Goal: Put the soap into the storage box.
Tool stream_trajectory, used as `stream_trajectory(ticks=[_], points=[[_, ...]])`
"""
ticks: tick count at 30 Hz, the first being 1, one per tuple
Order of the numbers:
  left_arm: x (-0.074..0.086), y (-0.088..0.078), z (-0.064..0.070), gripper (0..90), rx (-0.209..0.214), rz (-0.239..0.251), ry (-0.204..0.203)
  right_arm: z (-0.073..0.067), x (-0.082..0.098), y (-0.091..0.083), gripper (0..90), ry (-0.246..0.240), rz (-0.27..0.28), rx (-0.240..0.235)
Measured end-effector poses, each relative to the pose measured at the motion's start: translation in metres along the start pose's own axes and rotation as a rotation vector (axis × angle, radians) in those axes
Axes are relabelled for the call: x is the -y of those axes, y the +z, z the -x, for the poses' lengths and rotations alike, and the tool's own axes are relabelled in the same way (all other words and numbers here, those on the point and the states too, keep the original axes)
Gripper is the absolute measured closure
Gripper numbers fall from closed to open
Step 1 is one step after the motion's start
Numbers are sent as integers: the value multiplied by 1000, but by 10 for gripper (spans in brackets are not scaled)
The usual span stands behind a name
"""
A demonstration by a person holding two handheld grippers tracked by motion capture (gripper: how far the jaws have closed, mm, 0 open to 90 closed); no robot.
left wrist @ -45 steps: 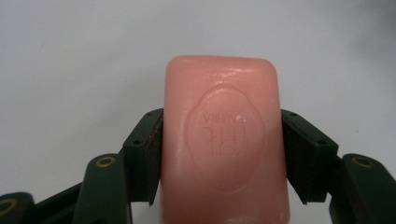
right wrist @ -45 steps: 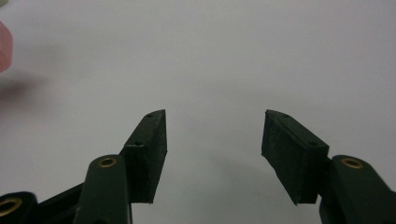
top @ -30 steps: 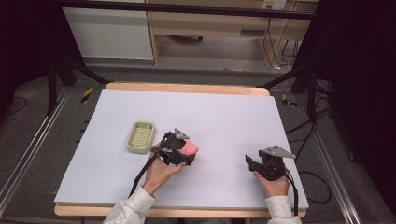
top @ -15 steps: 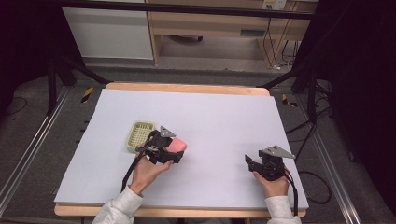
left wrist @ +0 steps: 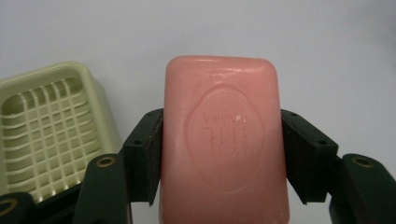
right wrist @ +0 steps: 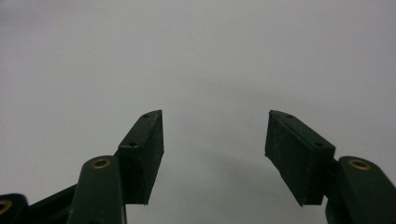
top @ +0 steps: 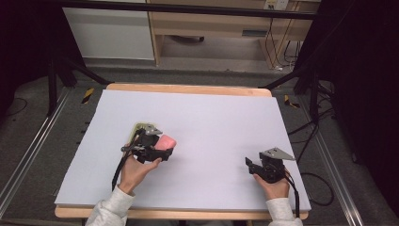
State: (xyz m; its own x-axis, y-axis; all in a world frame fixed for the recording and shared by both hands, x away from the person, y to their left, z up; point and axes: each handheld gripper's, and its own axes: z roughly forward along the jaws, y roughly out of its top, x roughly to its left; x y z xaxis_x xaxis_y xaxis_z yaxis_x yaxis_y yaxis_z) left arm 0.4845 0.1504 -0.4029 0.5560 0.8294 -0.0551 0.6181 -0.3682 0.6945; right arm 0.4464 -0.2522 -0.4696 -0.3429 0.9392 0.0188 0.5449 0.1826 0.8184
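**Left gripper clamped on pink soap beside dish; right gripper parted and idle**

High view. A white table (top: 211,122) with a wooden edge occupies the centre of the scene. The left gripper (top: 162,151) sits at the left-centre of the table, held by the person's left hand (top: 134,170), which enters from the near edge in a pale sleeve. A pink soap bar (top: 166,141) is seen at the gripper's far-right end. A pale green soap dish (top: 138,127) lies just beyond and left of this gripper, largely covered by it; whether the two touch cannot be told. The right gripper (top: 249,164) is near the table's right, close to the near edge, held by the right hand (top: 273,186). It is well apart from the left gripper. Dark cables trail from both tools toward the near edge.

Left gripper view. Both black jaws press against the long sides of the soap bar (left wrist: 224,140), one on each side. The bar's upper face carries an oval embossed stamp. The soap dish (left wrist: 51,126), with a slatted grid inside, lies left of the bar, just beside the left jaw. The white table surface (left wrist: 327,56) lies behind.

Right gripper view. The two jaws stand apart with a clear gap between them. The table surface (right wrist: 210,56) is behind them.
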Motion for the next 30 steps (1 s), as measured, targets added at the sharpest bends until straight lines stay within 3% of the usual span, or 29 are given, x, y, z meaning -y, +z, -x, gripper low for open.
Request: stream_trajectory(ticks=[30], points=[[-1,-8,-48,371,-69,19,-103,-1,0,1,332,-1,2,-1]])
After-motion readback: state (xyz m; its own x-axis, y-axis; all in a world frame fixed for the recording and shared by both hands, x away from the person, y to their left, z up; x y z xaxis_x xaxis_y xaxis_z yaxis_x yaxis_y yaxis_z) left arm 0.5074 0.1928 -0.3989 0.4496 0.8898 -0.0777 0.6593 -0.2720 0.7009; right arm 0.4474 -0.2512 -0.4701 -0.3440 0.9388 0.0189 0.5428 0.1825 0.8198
